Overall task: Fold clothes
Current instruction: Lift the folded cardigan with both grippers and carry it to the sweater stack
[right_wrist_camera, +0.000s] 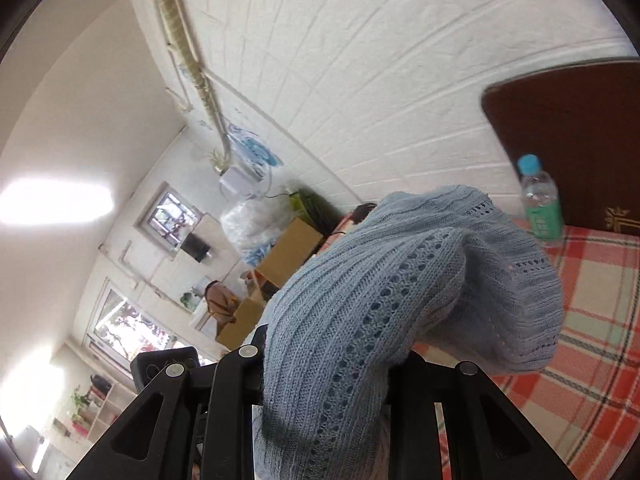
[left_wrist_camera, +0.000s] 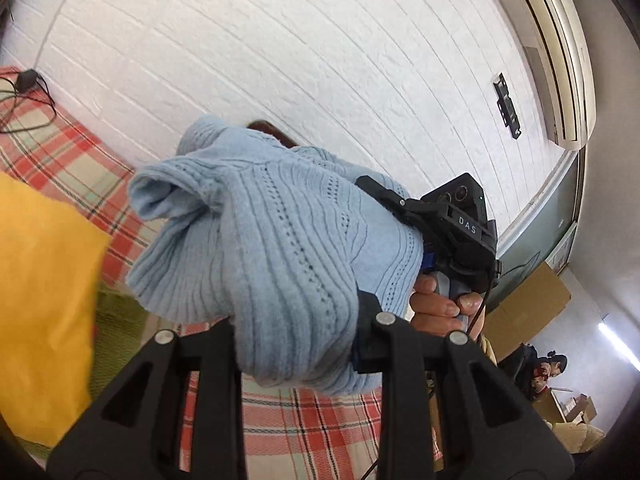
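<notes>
A light blue knitted sweater is bunched up and held in the air above the plaid bed cover. My left gripper is shut on the sweater, which drapes over its fingers. The right gripper shows across the garment in the left wrist view, a hand on its handle. In the right wrist view my right gripper is shut on the same sweater, which hides the fingertips.
A red and cream plaid cover lies on the bed. A yellow cloth lies at the left. A water bottle stands by a dark headboard. Cardboard boxes stand by the wall.
</notes>
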`<state>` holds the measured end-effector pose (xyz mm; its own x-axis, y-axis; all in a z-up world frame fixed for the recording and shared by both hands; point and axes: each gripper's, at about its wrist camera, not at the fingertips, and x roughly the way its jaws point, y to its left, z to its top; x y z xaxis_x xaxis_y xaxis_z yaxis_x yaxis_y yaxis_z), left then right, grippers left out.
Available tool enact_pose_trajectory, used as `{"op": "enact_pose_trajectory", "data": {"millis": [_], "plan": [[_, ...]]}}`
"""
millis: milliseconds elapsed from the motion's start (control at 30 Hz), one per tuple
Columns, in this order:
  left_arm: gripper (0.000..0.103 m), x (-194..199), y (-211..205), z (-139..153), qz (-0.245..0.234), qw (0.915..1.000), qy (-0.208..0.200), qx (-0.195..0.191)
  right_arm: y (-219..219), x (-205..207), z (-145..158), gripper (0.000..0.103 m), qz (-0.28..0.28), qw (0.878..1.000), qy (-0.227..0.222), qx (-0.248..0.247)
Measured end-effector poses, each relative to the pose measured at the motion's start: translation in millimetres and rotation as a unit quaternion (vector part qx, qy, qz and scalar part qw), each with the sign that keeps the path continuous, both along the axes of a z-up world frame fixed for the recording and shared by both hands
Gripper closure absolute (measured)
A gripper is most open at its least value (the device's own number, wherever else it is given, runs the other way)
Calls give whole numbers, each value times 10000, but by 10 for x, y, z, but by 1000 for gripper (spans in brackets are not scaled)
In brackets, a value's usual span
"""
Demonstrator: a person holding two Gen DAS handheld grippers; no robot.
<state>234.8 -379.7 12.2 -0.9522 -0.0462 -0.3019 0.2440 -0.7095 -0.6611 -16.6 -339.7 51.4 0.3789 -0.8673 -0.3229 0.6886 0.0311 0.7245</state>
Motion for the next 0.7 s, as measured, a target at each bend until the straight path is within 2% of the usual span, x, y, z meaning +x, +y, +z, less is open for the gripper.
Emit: {"op": "enact_pose_trajectory", "data": {"millis": [200,400,533,700], "plan": [[74,604,-406,235,768,9967,-41,-253,-646,547,182,78,447,9987,-141,-200],[74,1123,-784,364,1406,9891,-231,-373,-1234,1017,149,78,819,9955,-388,-271],[74,1346,-965,316,1642,9846,-431,-427,-1531,1265,28,78,945,9939,-534,-191],[74,1520,-1087,119,1843,9805,-553,-398,-1777,1488,-149,78,1087,9926,-536,-22]]}}
